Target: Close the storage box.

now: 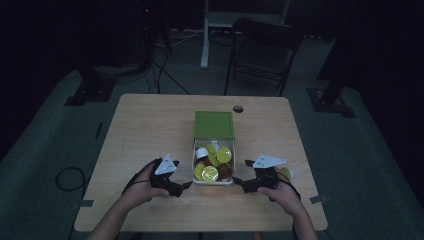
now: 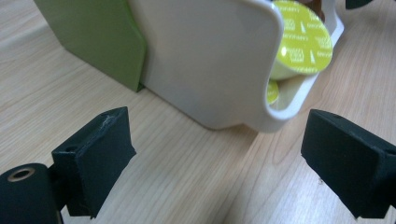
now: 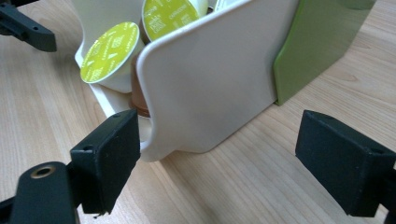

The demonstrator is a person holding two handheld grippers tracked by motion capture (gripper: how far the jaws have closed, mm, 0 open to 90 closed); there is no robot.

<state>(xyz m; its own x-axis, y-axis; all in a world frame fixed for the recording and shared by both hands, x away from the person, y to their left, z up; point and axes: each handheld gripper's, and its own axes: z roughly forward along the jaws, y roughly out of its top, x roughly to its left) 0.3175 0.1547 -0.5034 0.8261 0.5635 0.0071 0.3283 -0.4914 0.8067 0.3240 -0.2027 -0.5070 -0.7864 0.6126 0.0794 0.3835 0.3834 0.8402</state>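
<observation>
- White drawer tray (image 1: 194, 159) pulled out of green box (image 1: 214, 124) at table centre, open end toward the person; loaded with yellow-lidded capsules (image 1: 210, 173) plus a few brown ones.
- In left gripper view: tray's white side wall (image 2: 205, 60) close ahead, green sleeve (image 2: 93, 37) behind it, one capsule lid (image 2: 303, 42) poking over the cut-out front.
- In right gripper view: same tray from the other side (image 3: 210, 88), capsule (image 3: 109, 52) leaning at the lip.
- Left gripper (image 1: 186, 186) just beside tray's left front corner, jaws spread wide, nothing between them.
- Right gripper (image 1: 237, 182) just beside right front corner, jaws likewise spread, empty; one loose capsule (image 1: 286, 173) on table beyond the right hand.
- Likely step: flanking the tray to push it back in or steady it.
- For a clean move: keep both sides even, press low on the walls, slide straight along the sleeve's axis.
- Risk: tilting the tray, spilling the heaped capsules over the low front.
- Wooden table (image 1: 150, 130) bare around the box.
</observation>
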